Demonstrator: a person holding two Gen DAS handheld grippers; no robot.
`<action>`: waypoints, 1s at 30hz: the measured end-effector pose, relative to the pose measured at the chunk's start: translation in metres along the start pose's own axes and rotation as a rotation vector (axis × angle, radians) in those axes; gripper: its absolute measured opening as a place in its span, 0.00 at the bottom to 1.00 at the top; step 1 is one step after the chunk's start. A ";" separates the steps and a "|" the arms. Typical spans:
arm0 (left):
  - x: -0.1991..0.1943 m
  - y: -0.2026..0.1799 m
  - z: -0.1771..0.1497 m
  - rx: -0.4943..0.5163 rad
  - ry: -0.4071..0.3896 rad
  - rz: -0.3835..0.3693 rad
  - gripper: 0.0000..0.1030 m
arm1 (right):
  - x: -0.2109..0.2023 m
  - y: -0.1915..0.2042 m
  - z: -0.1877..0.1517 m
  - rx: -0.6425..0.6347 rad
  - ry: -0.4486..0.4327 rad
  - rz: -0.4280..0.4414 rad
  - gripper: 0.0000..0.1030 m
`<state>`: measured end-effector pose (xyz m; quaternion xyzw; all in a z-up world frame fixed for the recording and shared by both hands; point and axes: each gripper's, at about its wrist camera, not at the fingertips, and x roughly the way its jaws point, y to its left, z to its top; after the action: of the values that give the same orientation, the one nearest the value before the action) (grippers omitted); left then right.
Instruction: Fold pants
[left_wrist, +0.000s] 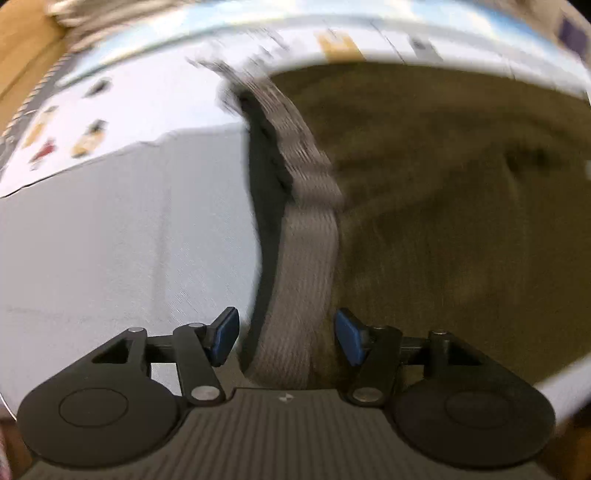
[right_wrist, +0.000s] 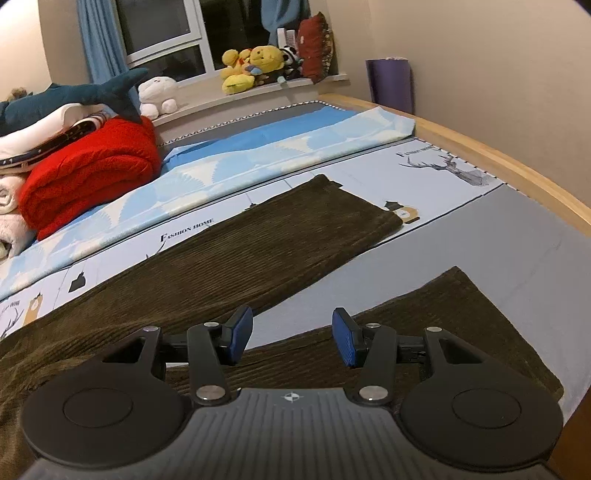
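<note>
The brown pants (right_wrist: 229, 258) look soft, floppy and thick — grab the stretchy gray waistband (left_wrist: 306, 258), since both the left claw (left_wrist: 286, 338) and the right claw (right_wrist: 291, 338) are spread, pinching nothing.

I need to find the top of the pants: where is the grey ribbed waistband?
In the left wrist view, the grey ribbed waistband runs up the middle, grey bedsheet on its left, brown corduroy pants on its right.

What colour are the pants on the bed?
Dark olive-brown corduroy pants, clearest in the right wrist view.
</note>
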<state>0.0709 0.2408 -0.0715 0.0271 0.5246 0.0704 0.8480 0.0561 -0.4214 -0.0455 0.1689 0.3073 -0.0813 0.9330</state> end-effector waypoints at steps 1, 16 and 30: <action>-0.008 0.005 0.004 -0.044 -0.054 0.010 0.62 | 0.000 0.001 0.000 -0.005 0.000 0.001 0.49; -0.028 -0.021 0.078 -0.215 -0.256 -0.072 0.17 | 0.003 0.024 0.006 -0.054 -0.062 0.071 0.27; 0.078 -0.047 0.181 -0.210 -0.295 -0.010 0.19 | 0.018 0.048 0.008 -0.179 -0.031 0.102 0.18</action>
<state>0.2713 0.2112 -0.0655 -0.0542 0.3842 0.1159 0.9143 0.0868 -0.3803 -0.0378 0.0990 0.2901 -0.0087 0.9518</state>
